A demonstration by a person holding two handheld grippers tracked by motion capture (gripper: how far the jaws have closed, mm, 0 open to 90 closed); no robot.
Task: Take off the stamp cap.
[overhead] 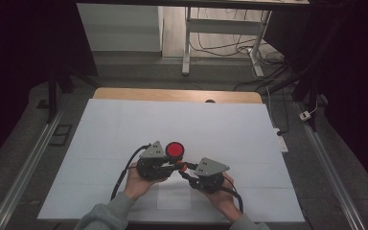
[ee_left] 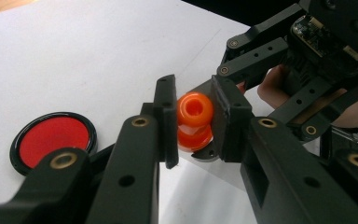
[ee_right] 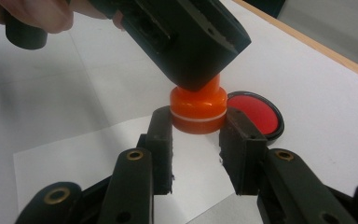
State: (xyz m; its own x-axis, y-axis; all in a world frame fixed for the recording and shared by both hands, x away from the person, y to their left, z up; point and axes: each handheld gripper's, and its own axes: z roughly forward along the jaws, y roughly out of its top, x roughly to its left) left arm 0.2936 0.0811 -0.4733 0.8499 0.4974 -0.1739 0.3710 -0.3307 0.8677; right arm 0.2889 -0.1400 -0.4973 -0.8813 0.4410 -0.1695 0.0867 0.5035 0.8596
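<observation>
- We see the left gripper (ee_left: 193, 122) closed narrow on a small orange part (ee_left: 195, 109), its fingers (ee_left: 167, 119) pressing the upper, narrower neck from both sides.
- The orange part looks like a two-piece item, a neck above and a wider ring or cap (ee_right: 198, 113) below with a pale seam around it; it is held above the white surface (overhead: 124, 124), between the two grippers near the front middle.
- The right gripper (ee_right: 198, 140) has its fingers (ee_right: 161, 135) set on either side of the wider lower piece, touching or very nearly so; we cannot tell whether they grip it firmly.
- A round red disc with a black rim (overhead: 175, 150) lies flat on the surface just beyond the grippers, apart from the orange part.
- Our judgement: the work is mid-way. The part is lifted and held, and the second grip is being taken. What seems left is twisting or pulling the two orange pieces apart, or seating them together; we cannot tell which.
</observation>
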